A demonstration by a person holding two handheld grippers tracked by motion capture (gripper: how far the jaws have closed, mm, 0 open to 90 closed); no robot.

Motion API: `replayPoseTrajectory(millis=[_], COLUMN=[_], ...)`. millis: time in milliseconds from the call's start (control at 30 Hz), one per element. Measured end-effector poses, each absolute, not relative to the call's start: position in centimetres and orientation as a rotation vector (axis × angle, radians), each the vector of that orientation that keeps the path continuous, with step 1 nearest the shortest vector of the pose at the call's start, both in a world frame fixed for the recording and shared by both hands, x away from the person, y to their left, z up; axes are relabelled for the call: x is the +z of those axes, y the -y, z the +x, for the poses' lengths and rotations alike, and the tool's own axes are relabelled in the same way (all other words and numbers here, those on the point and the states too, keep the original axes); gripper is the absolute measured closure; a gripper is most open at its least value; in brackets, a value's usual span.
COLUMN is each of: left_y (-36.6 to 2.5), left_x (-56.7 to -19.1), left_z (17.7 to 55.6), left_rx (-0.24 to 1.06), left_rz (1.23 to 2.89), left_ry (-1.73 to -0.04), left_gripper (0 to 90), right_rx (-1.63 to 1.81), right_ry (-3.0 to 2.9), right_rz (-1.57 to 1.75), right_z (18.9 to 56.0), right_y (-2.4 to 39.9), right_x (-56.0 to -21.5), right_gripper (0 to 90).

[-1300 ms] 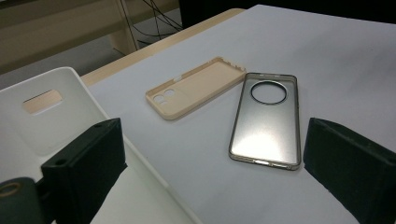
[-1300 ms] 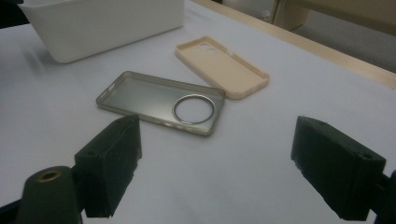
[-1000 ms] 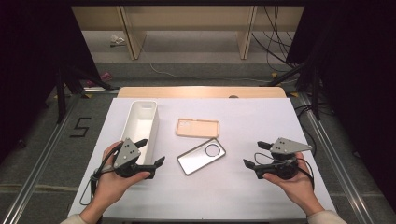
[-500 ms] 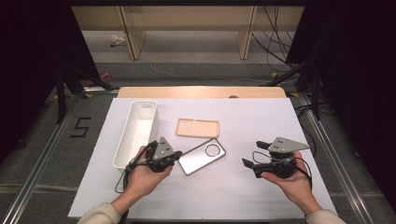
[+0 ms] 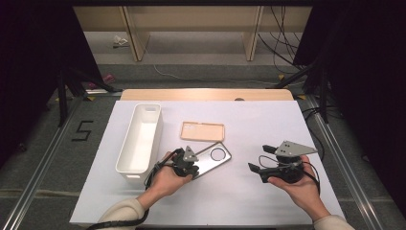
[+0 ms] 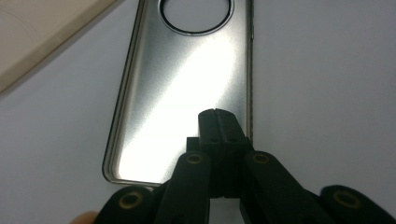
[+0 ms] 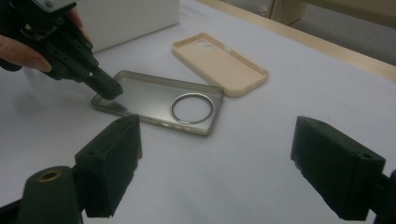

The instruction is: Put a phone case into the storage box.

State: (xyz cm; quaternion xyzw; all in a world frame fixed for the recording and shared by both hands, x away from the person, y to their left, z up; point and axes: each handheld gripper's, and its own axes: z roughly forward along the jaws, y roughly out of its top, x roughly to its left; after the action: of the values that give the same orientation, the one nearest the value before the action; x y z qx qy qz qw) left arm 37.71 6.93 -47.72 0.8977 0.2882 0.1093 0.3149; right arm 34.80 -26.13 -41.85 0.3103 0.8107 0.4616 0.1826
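The left gripper (image 6: pixel 218 114), jaws pressed together with nothing between them, points down at the near end of the silver phone case (image 5: pixel 209 160), which lies open side up on the white table (image 5: pixel 268 120). The right gripper (image 5: pixel 258 160) hovers well to its right, jaws spread. Just beyond the silver case lies a tan phone case (image 5: pixel 202 131); the white bin (image 5: pixel 140 139) at the left holds nothing.

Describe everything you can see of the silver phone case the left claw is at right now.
The silver phone case looks like brushed metal or metallic plastic, with a raised rim and a large round ring near one end. It lies flat and open side up on the white table, angled, just in front of the beige case without touching it. The left claw, jaws shut together, has its tip over the inner face at the end away from the ring; contact can't be confirmed.
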Motion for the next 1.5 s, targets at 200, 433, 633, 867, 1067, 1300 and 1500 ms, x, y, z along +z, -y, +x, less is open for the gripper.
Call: replayPoseTrajectory(millis=[200,433,633,867,1067,1300,1500], left_y=[-6.7,-6.0,-5.2,-3.8,-2.9,-1.9,-1.5], left_x=[-47.9,-47.8,-47.8,-47.7,-47.7,-47.7,-47.8], left_z=[37.8,37.5,37.2,37.0,37.2,37.4,37.5], left_rx=[0.240,0.201,0.145,0.114,0.091,0.087,0.086], left_rz=[2.369,2.393,2.386,2.393,2.380,2.372,2.348], left_ry=[-0.768,-0.748,-0.743,-0.725,-0.736,-0.747,-0.780], left_gripper=[89.8,89.8,89.8,89.8,89.8,89.9,89.9], right_rx=[1.304,1.304,1.303,1.304,1.304,1.305,1.304], right_ry=[-2.288,-2.288,-2.288,-2.288,-2.289,-2.288,-2.288], right_rz=[0.878,0.881,0.881,0.881,0.882,0.884,0.885], right_z=[34.8,34.8,34.8,34.8,34.8,34.8,34.9], right_y=[26.1,26.1,26.1,26.1,26.1,26.1,26.1], right_x=[-41.9,-41.9,-41.9,-41.9,-41.9,-41.9,-41.9], right_gripper=[17.2,17.2,17.2,17.3,17.3,17.4,17.5])
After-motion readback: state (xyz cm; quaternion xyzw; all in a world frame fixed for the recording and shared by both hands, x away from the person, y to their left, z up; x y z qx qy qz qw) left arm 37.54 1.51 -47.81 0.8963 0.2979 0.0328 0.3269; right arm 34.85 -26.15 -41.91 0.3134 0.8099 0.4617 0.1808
